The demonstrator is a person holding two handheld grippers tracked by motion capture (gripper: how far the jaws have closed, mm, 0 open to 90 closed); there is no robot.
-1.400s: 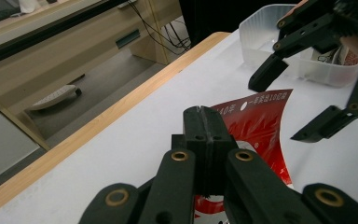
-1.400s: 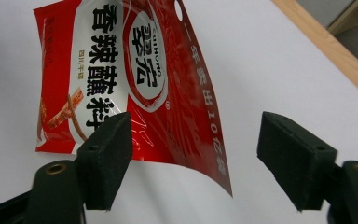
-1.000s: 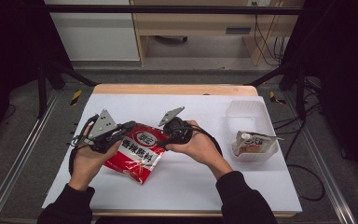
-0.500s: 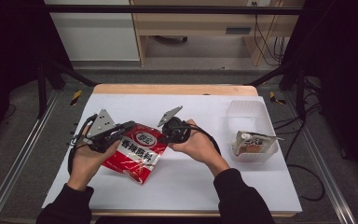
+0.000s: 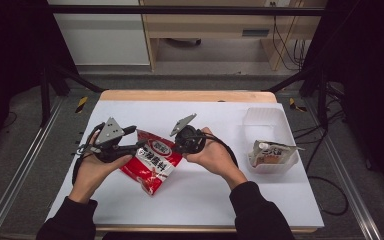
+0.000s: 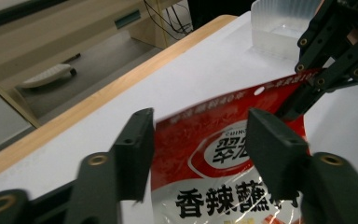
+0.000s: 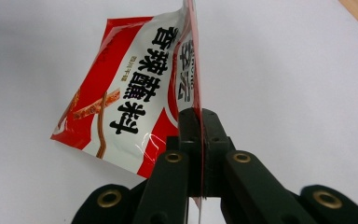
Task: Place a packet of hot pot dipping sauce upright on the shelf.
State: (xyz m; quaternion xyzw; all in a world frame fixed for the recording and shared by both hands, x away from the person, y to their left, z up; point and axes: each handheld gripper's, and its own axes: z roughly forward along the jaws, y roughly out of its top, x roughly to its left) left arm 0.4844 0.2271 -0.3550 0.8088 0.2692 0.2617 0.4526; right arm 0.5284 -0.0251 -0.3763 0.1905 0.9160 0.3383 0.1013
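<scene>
A white tabletop (image 5: 260,200) with a pale wooden far edge carries the work. Near its right edge sits a clear plastic tub (image 5: 270,120) with thin, frosted walls, holding a small printed packet (image 5: 272,152).

Toward the left edge, nearer the front than the far edge, a red pouch (image 5: 152,162) of glossy, crinkly film is lifted partly off the surface, its lower corner near the tabletop. It is flat and roughly rectangular, with a white panel, bold black characters and a small hang hole in its top seam.

The right gripper (image 7: 198,116) is clenched on the pouch's edge, its black jaws pinching the thin film on edge between them. The left gripper (image 6: 198,149) is released: its jaws have just been opening and stand either side of the pouch's top, the pads not pressing on it.

The step looks like passing the pouch to the right gripper alone. To do it well, keep the right pinch firm on the sealed edge, since slick film slips easily, and draw the left gripper straight back so its jaws do not snag the seam.
</scene>
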